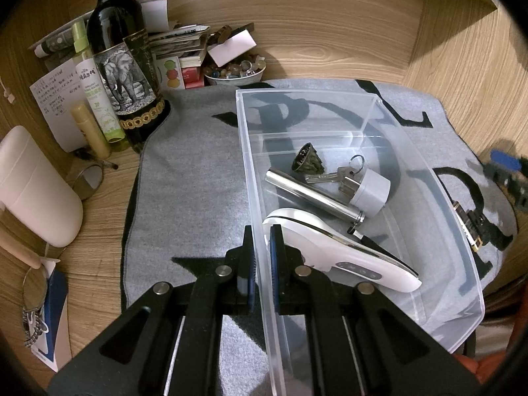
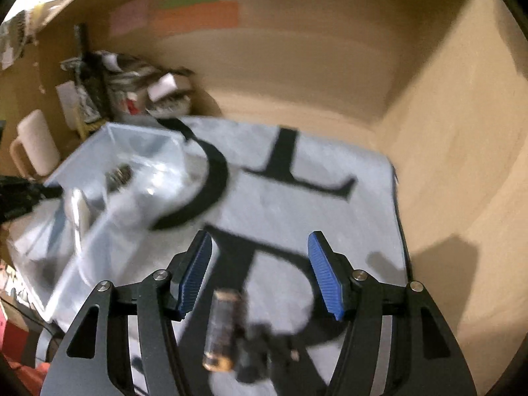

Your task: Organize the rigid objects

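Observation:
A clear plastic bin (image 1: 363, 112) stands on a grey mat (image 1: 191, 178). In it lie a white handheld device (image 1: 346, 254), a steel cylinder (image 1: 313, 194), keys (image 1: 330, 175), a white plug adapter (image 1: 369, 191) and a small dark fluted cup (image 1: 308, 161). My left gripper (image 1: 263, 264) is shut on the bin's left wall. A black-and-gold object (image 1: 472, 227) lies on the mat just right of the bin. My right gripper (image 2: 260, 264) hovers over that object (image 2: 221, 330), open with nothing between its blue pads (image 2: 325, 277). Its view is motion-blurred.
A wine bottle (image 1: 122, 66), spray bottles (image 1: 95, 99), a white mug (image 1: 36, 188) and a bowl of stones (image 1: 234, 72) crowd the left and back left. Wooden walls (image 1: 462, 66) close the niche at the back and right. The bin (image 2: 109, 178) is left of my right gripper.

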A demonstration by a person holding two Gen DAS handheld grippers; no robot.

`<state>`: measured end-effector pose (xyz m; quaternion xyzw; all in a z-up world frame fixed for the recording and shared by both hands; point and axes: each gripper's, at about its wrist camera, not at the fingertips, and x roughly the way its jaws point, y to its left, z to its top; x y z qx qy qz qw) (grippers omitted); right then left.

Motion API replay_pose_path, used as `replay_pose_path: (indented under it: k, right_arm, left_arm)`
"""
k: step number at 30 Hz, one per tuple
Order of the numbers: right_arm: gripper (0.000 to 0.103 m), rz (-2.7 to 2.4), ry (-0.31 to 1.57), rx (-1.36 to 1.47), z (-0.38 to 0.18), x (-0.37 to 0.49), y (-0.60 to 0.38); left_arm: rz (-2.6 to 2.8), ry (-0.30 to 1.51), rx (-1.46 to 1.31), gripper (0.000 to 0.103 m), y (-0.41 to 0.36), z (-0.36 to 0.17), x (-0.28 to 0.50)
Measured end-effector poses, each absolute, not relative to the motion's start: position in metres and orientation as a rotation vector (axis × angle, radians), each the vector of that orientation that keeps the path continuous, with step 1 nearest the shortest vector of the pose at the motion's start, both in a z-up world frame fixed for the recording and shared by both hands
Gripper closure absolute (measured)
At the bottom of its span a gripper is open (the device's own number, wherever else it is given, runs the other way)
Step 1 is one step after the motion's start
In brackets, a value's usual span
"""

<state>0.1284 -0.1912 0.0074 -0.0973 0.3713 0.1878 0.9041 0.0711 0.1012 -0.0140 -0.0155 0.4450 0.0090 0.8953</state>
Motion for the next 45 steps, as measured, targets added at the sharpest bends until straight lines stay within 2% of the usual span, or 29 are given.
replay_pose_path:
  k: [12,20,22,28,34,45]
  right_arm:
    - [0.046,0.264,0.897,-0.081,-0.038,0.099,-0.251]
    - [0.047,0.273,0.92,-0.137,-0.056,0.091,-0.246]
    - [0.058,0.28,0.91,-0.139,-0.057,0.094,-0.244]
    - [0.079,0.301,0.9,-0.129,-0.058,0.103,-0.241]
    - [0.079,0.308,0.884,-0.127,-0.051,0.106,-0.237]
    - [0.079,0.441,0.731,-0.14,-0.001,0.105,-0.191]
  left_arm:
    - [0.025,0.924,-0.028,0.096,0.101,-0.015,0.068]
    - [0.032,0.92,-0.021,0.096,0.102,-0.015,0.066]
    - [0.037,0.92,-0.015,0.096,0.101,-0.015,0.065]
    - [0.04,0.923,-0.013,0.096,0.101,-0.015,0.062]
    - [0.04,0.924,-0.01,0.096,0.1,-0.015,0.061]
    - [0.04,0.92,-0.015,0.096,0.099,-0.015,0.059]
